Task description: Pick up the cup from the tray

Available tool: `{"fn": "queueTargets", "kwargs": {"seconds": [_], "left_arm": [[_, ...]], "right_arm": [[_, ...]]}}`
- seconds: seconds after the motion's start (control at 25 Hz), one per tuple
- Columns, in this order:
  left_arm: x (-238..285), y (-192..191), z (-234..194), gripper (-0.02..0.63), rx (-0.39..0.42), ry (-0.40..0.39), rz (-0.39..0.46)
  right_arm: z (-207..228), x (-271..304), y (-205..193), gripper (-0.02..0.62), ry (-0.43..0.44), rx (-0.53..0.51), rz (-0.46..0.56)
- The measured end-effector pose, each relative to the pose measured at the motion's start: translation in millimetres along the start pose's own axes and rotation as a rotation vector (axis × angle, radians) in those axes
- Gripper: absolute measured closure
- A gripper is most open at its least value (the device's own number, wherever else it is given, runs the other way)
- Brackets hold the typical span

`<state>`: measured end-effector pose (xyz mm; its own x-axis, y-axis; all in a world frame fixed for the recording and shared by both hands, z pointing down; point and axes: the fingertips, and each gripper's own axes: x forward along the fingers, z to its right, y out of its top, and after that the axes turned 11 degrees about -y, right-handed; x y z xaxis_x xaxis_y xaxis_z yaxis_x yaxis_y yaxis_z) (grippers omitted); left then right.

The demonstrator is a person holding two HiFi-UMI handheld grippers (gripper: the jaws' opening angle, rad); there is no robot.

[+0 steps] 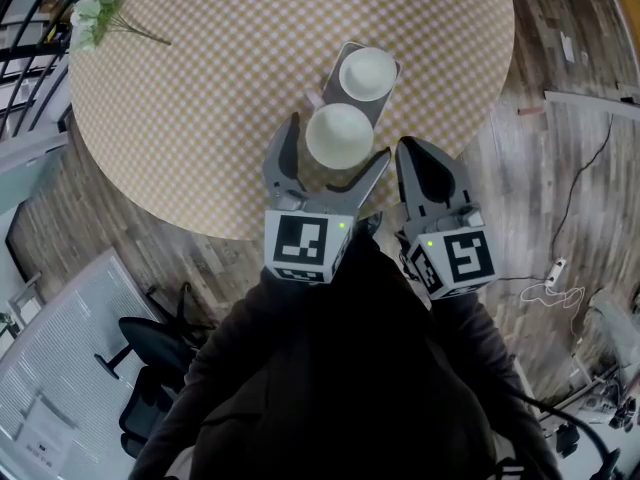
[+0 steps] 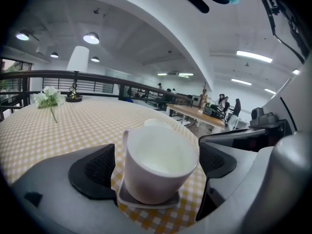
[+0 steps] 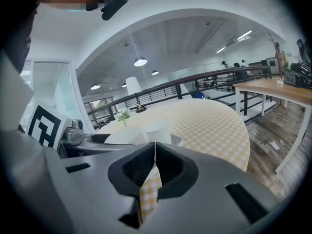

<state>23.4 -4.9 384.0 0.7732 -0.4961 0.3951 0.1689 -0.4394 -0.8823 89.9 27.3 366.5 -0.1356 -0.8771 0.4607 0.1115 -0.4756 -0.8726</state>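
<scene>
A grey tray (image 1: pixel 347 50) lies on the round table near its front edge, carrying two white cups. The near cup (image 1: pixel 339 135) stands on the tray's near end, the far cup (image 1: pixel 367 72) behind it. My left gripper (image 1: pixel 337 144) is open, one jaw on each side of the near cup. In the left gripper view that near cup (image 2: pixel 158 165) sits on the tray (image 2: pixel 146 201) between the black pads (image 2: pixel 95 169), with small gaps on both sides. My right gripper (image 1: pixel 412 150) is shut and empty, just right of the near cup, at the table's rim.
The table wears a yellow checkered cloth (image 1: pixel 220 78). A sprig of white flowers (image 1: pixel 100 13) lies at its far left, and a lamp (image 2: pixel 75 82) stands beyond. An office chair (image 1: pixel 150 368) stands on the wooden floor to my lower left.
</scene>
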Motion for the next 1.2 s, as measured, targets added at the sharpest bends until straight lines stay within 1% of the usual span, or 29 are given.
{"fn": "queueTargets", "kwargs": {"seconds": [0.24,0.4,0.44,0.48,0.52,0.6,0.84,1.0,1.12,1.2], "left_arm": [[3.6,-2.8,-5.3,0.077,0.002,0.009,-0.009],[6.9,-3.8,-4.2,0.081,0.017,0.012,-0.022],[7.3,-3.2,-3.2,0.087,0.025,0.011,-0.023],[7.4,-2.3,-2.2,0.108,0.035,0.013,-0.022],[7.4,-1.5,-1.4,0.144,0.045,0.017,-0.021],[7.0,-0.9,-0.6,0.149,0.06,0.023,-0.016],[3.9,2.2,-3.5,0.153,0.067,0.039,0.012],[-3.0,6.5,-10.7,0.155,0.065,0.072,0.038],[-10.9,13.7,-18.2,0.156,0.047,0.106,0.079],[-17.7,17.2,-23.6,0.156,0.054,0.127,0.087]], "right_arm": [[1.8,-0.1,-1.9,0.588,-0.01,0.002,-0.009],[5.8,0.2,-2.0,0.588,-0.017,0.004,-0.011],[6.4,-0.2,-2.0,0.588,-0.018,0.004,-0.011],[7.0,-0.7,-2.0,0.588,-0.019,0.005,-0.011],[7.6,-1.3,-2.1,0.588,-0.019,0.006,-0.012],[8.2,-2.2,-2.2,0.588,-0.02,0.006,-0.011],[8.4,-2.9,-1.1,0.588,-0.021,0.002,-0.008],[6.3,-2.8,-0.2,0.588,-0.013,-0.001,-0.004],[2.2,-2.8,1.0,0.588,0.001,-0.006,0.0],[-0.8,-3.7,2.3,0.588,0.011,-0.009,0.003]]}}
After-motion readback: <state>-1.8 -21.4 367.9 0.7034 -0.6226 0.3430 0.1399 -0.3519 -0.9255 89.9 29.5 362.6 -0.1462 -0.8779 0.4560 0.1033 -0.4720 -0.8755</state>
